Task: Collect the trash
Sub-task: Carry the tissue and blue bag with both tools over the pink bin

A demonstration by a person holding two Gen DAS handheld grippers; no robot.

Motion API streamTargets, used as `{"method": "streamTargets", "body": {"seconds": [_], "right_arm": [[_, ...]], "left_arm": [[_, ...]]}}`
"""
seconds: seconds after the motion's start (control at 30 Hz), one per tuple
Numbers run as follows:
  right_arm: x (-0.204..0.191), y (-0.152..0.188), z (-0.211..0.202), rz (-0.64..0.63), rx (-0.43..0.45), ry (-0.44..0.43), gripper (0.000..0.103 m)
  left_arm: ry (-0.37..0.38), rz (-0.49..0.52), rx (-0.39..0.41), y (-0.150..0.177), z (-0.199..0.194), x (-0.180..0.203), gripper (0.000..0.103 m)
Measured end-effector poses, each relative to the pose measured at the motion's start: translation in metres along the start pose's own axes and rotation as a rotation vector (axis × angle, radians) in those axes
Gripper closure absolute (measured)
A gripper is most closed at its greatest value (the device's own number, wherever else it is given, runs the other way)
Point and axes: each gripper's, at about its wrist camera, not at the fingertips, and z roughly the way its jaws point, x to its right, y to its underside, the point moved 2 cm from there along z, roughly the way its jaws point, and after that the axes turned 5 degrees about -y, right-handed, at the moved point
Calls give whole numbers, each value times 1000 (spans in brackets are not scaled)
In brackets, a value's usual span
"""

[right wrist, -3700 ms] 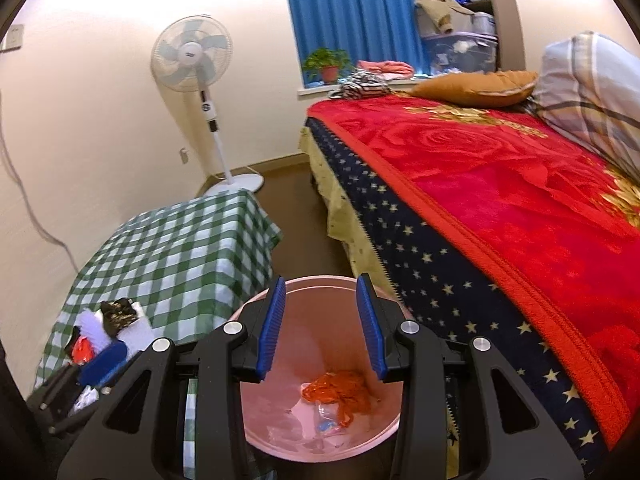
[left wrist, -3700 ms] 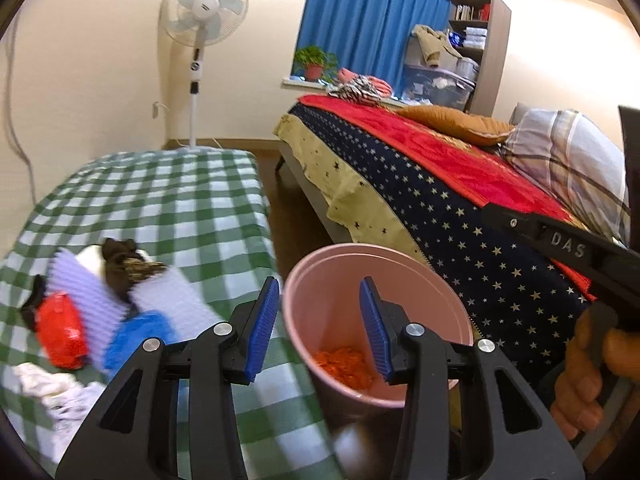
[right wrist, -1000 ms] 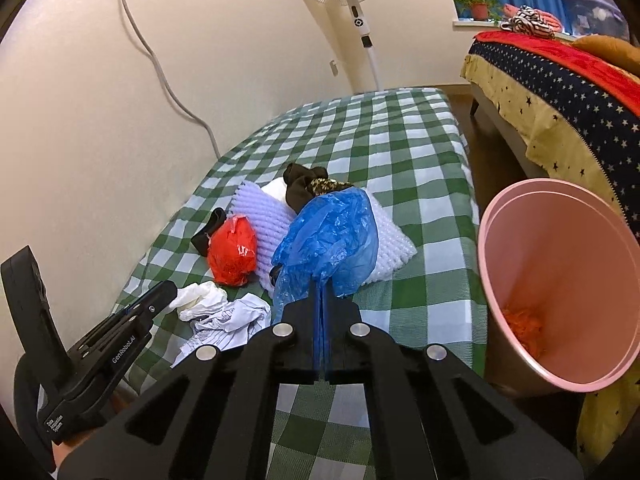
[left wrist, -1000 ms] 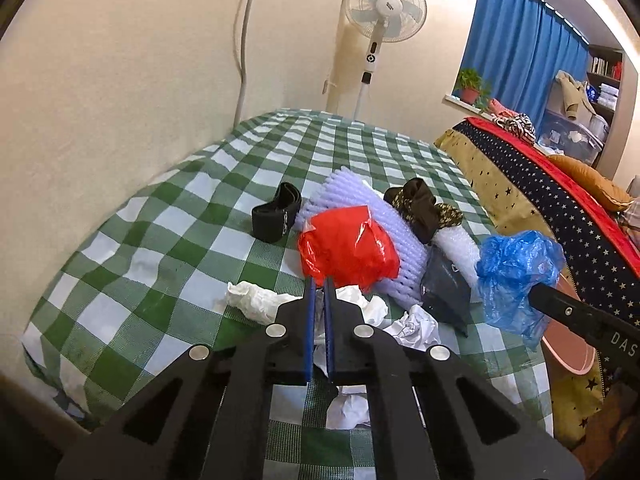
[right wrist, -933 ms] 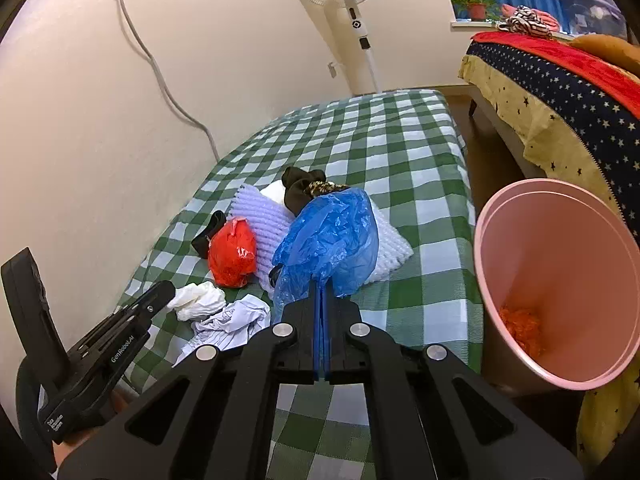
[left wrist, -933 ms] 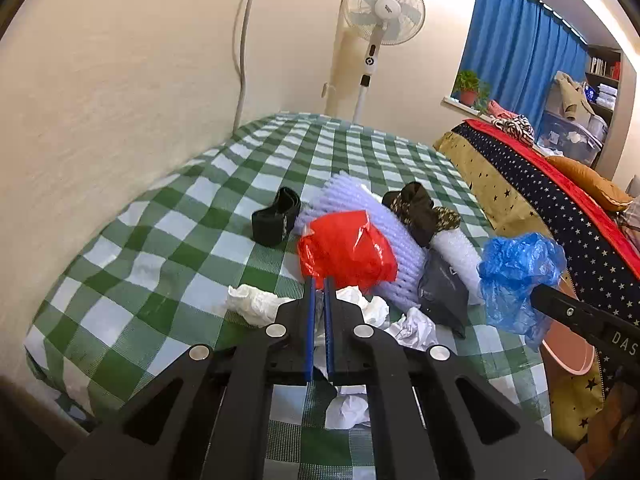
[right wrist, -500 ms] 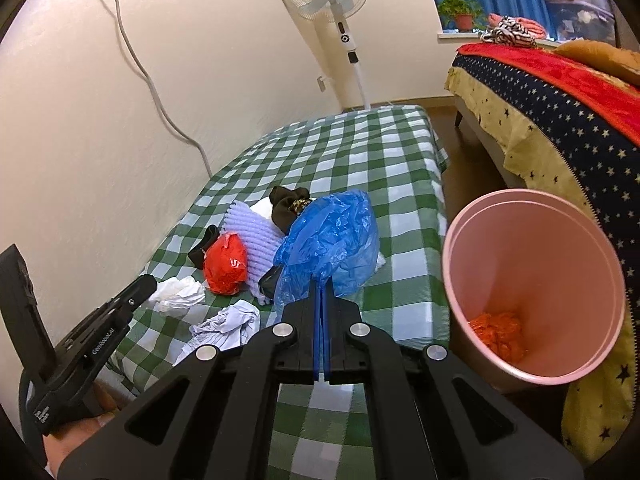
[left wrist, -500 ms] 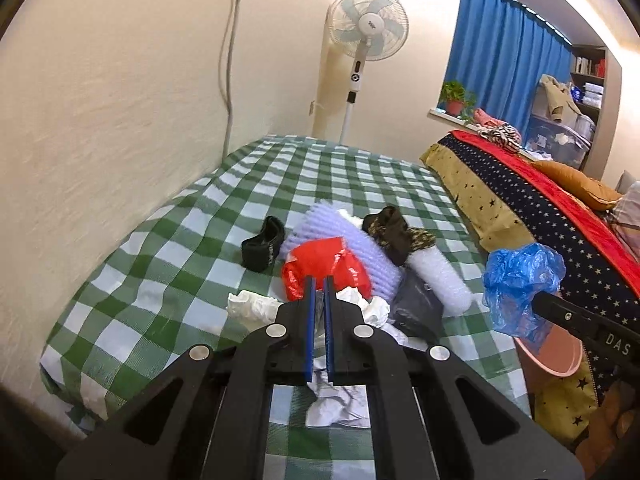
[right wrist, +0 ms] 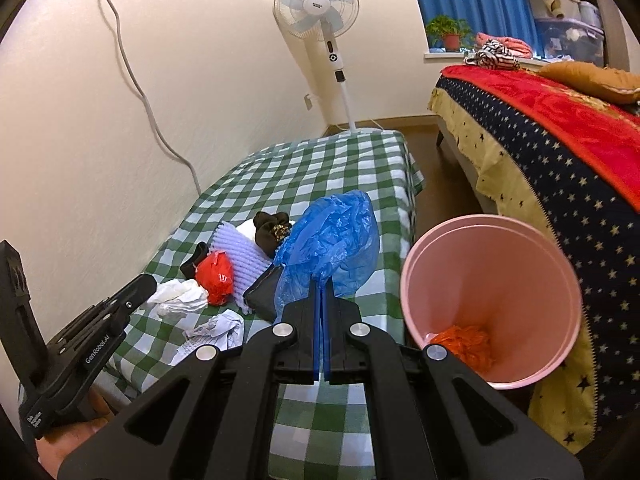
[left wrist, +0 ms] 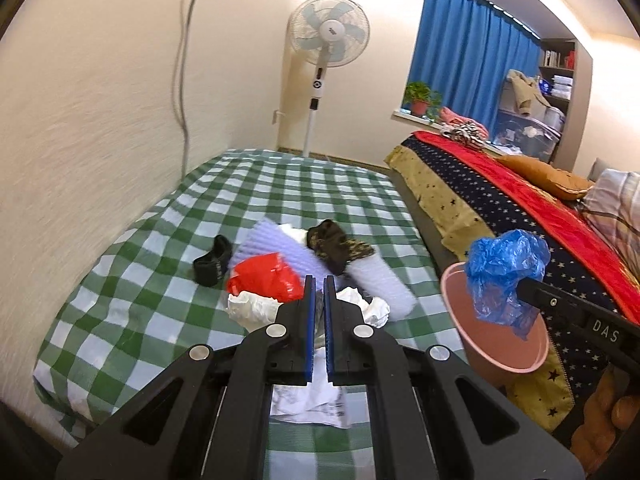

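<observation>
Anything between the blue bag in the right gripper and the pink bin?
Nothing visible. The right gripper is shut on the blue plastic bag, held above the checked table. The pink bin stands just to its right, mouth open, with only orange scraps at the bottom.

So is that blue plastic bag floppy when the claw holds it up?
Probably yes. The blue bag droops in crumpled folds from the right claw, so it looks thin and light. It may drift rather than drop straight into the pink bin.
</observation>
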Motion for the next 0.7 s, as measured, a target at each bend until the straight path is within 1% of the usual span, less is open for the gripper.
{"method": "streamTargets", "body": {"seconds": [0.1,0.3,0.4,0.7], "right_arm": [[4,-6,-12,-5,5,9,102],[19,-22,-31,24,13,19,102],[23,-30,-40,14,26,29,102],[46,-47,-54,0,43,69,102]], "left_arm": [[18,8,1,-3,-1,8,99],[44,28,4,-8,-3,23,99],[56,32,6,-11,-3,30,99],[109,59,13,-21,3,60,99]]}}
